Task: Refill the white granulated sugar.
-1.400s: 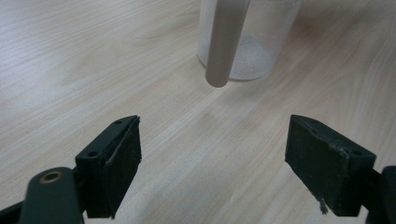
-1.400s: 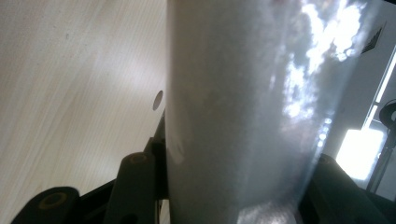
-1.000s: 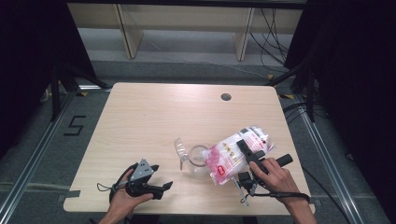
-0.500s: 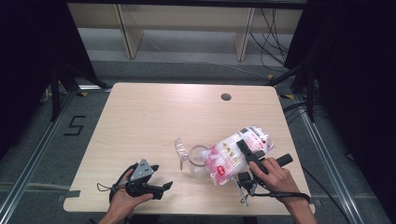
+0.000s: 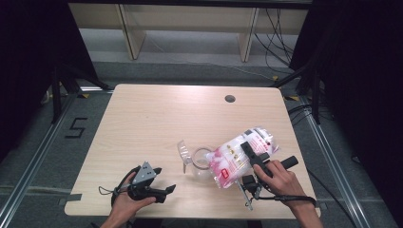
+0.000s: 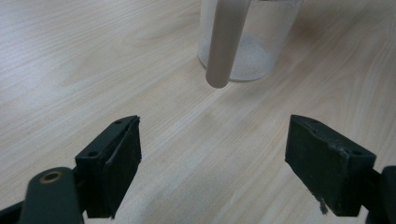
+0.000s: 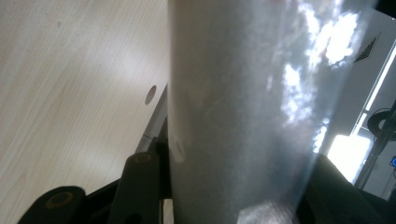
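A pink and white plastic bag (image 5: pixel 237 154) lies tilted on the table, its lower end toward a clear container (image 5: pixel 202 161). My right gripper (image 5: pixel 245 151) is shut on the bag, one black jaw lying across its top. In the right gripper view the bag's pale film (image 7: pixel 243 116) stands between the two jaws. My left gripper (image 5: pixel 165 179) rests in a hand near the front left edge, open and holding nothing. In the left gripper view it (image 6: pixel 212 154) points at the clear container (image 6: pixel 252 51), which has white grains at its bottom and a pale bar in front of it.
A clear curved plastic piece (image 5: pixel 183 151) stands just left of the container. The wooden table (image 5: pixel 157 118) has a round hole (image 5: pixel 230 99) near its far right edge. Cables trail from both grippers at the front edge.
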A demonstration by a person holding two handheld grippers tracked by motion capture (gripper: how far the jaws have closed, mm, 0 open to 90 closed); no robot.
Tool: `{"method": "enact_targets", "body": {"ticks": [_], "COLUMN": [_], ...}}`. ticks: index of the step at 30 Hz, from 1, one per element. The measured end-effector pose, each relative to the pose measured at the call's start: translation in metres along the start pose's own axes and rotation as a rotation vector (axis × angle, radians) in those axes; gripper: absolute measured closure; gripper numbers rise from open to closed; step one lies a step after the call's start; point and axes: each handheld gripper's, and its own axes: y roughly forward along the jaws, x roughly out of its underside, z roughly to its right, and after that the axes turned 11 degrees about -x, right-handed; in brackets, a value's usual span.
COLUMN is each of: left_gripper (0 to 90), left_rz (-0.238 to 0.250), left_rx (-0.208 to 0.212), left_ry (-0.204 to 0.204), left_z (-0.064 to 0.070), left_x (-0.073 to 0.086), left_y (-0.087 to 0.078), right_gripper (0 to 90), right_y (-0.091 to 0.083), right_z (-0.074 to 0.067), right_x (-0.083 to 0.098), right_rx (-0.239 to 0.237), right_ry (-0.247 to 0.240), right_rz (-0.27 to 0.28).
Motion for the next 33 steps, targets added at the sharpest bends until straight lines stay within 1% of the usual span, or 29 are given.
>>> {"method": "enact_targets", "body": {"ticks": [1, 2, 5, 7, 11, 12, 13, 14, 15, 17, 18, 24, 31, 32, 33], "left_gripper": [18.0, 18.0, 18.0, 18.0, 18.0, 18.0, 18.0, 18.0, 18.0, 18.0, 18.0, 18.0, 18.0, 18.0, 18.0], "left_rz": [0.0, 0.001, 0.0, 0.004, 0.002, -0.003, 0.001, -0.003, -0.001, -0.003, -0.002, -0.003, 0.001, 0.002, 0.002], "left_rx": [0.002, 0.002, 0.0, 0.003, 0.005, 0.004, 0.005, 0.006, 0.006, 0.003, 0.005, 0.006, 0.005, 0.002, 0.002], "left_ry": [-0.002, 0.0, 0.001, -0.001, -0.001, 0.007, 0.004, 0.006, 0.005, 0.007, 0.006, 0.006, -0.001, -0.002, -0.002], "left_z": [-0.0001, -0.0002, 0.0, -0.0001, -0.0003, -0.0009, -0.0006, -0.0008, -0.0007, -0.0009, -0.001, -0.0009, -0.0004, -0.0003, -0.0002], "left_x": [0.0, 0.0, -0.0001, 0.0001, 0.0, -0.0001, 0.0001, 0.0, 0.0001, 0.0, 0.0, 0.0, 0.0, -0.0001, -0.0001], "left_y": [0.0001, 0.0001, 0.0, 0.0003, 0.0003, 0.0001, 0.0005, 0.0003, 0.0004, 0.0, 0.0001, 0.0002, 0.0003, 0.0002, 0.0001], "right_gripper": [59.8, 59.8, 59.9, 60.0, 60.2, 60.2, 60.3, 60.3, 60.3, 60.4, 60.5, 60.7, 60.9, 61.0, 61.1], "right_y": [0.0, -0.0001, -0.0003, -0.0002, -0.0005, -0.0005, -0.0006, -0.0002, -0.0006, -0.0004, -0.0017, -0.0017, -0.0013, -0.0007, -0.0013], "right_z": [-0.0002, 0.0003, 0.0006, 0.0008, 0.001, 0.001, 0.0013, 0.0002, 0.0015, 0.0005, 0.004, 0.0038, 0.0047, 0.0035, 0.0045], "right_x": [0.0002, 0.0003, 0.0004, 0.0006, 0.0005, 0.0005, 0.0003, 0.0004, 0.0003, 0.0002, -0.0004, -0.0007, 0.0, 0.0006, 0.0004], "right_rx": [0.003, 0.005, 0.008, 0.006, 0.007, 0.007, 0.01, 0.005, 0.008, 0.005, -0.02, -0.022, -0.011, -0.016, -0.011], "right_ry": [0.006, -0.006, -0.011, -0.005, -0.008, -0.01, -0.018, -0.006, -0.017, -0.01, -0.044, -0.037, -0.05, -0.038, -0.049], "right_rz": [0.002, 0.0, -0.005, -0.003, -0.003, -0.005, -0.008, -0.009, -0.007, -0.01, -0.026, -0.024, -0.018, -0.016, -0.019]}}
